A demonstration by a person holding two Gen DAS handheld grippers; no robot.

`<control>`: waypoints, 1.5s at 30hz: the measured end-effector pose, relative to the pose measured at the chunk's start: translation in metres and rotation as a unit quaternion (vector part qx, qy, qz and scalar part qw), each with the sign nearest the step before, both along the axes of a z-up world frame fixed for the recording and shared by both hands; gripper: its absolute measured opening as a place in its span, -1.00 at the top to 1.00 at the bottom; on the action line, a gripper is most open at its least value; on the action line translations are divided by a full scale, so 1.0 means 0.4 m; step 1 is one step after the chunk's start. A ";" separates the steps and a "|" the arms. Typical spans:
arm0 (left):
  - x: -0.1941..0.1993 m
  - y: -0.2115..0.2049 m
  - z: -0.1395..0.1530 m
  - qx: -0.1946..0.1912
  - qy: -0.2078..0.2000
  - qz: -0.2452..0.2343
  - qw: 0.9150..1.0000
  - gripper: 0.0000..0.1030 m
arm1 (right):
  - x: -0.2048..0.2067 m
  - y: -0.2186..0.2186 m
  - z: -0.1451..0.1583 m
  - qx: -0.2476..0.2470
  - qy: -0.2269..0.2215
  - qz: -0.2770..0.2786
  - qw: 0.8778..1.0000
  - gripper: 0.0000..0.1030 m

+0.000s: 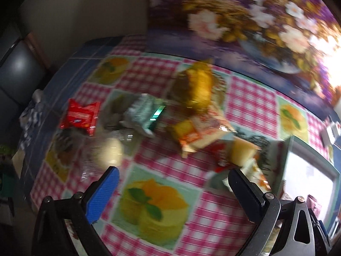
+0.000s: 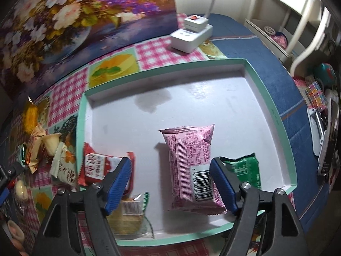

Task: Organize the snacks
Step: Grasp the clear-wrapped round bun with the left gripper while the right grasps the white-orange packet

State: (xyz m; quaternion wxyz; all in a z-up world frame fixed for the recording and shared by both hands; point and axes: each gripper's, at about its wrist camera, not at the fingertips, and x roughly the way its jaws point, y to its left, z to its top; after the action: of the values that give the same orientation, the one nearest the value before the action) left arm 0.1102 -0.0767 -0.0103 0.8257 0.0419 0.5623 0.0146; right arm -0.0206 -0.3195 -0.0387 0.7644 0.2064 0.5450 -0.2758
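A shallow white tray with a mint rim [image 2: 275,115] holds a pink snack pack [image 2: 189,160], a green pack [image 2: 247,170], a red-and-white pack [image 2: 98,166] and a clear-wrapped cake [image 2: 127,217]. My right gripper [image 2: 170,170] is open and empty just above the tray, its fingers either side of the pink pack's near end. My left gripper [image 1: 173,179] is open and empty above the checked tablecloth. Beyond it lie loose snacks: a red pack [image 1: 81,115], a silver-green pack [image 1: 142,113], a yellow pack [image 1: 198,85], an orange-and-white pack [image 1: 200,132] and a pale round one [image 1: 108,151]. The left view is blurred.
A floral picture [image 2: 64,21] stands at the table's back. A white box with a smaller device on top [image 2: 191,34] sits behind the tray. The tray's corner shows at the right of the left wrist view [image 1: 287,149]. Clutter and white furniture [image 2: 298,32] lie right.
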 end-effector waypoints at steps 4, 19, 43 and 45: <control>0.012 0.053 -0.009 0.012 0.000 0.020 1.000 -1.00 | 0.013 0.026 -0.001 0.006 -0.007 0.016 1.000 -0.51; 0.048 0.204 0.008 0.000 -0.008 0.084 0.996 -1.00 | 0.073 0.140 -0.015 0.032 -0.035 0.090 0.995 -0.76; 0.073 0.393 -0.082 -0.052 0.034 0.151 0.987 -1.00 | 0.226 0.298 0.024 0.036 -0.035 0.209 0.977 -0.85; 0.079 0.390 -0.088 -0.052 0.034 0.144 0.988 -1.00 | 0.243 0.305 0.015 0.037 -0.030 0.220 0.974 -0.85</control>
State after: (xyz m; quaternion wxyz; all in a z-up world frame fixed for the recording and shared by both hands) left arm 0.1416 0.0795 -0.0455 0.7962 -0.0824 0.5905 0.1026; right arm 0.0766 -0.1974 -0.0325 0.8140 0.1175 0.5639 -0.0744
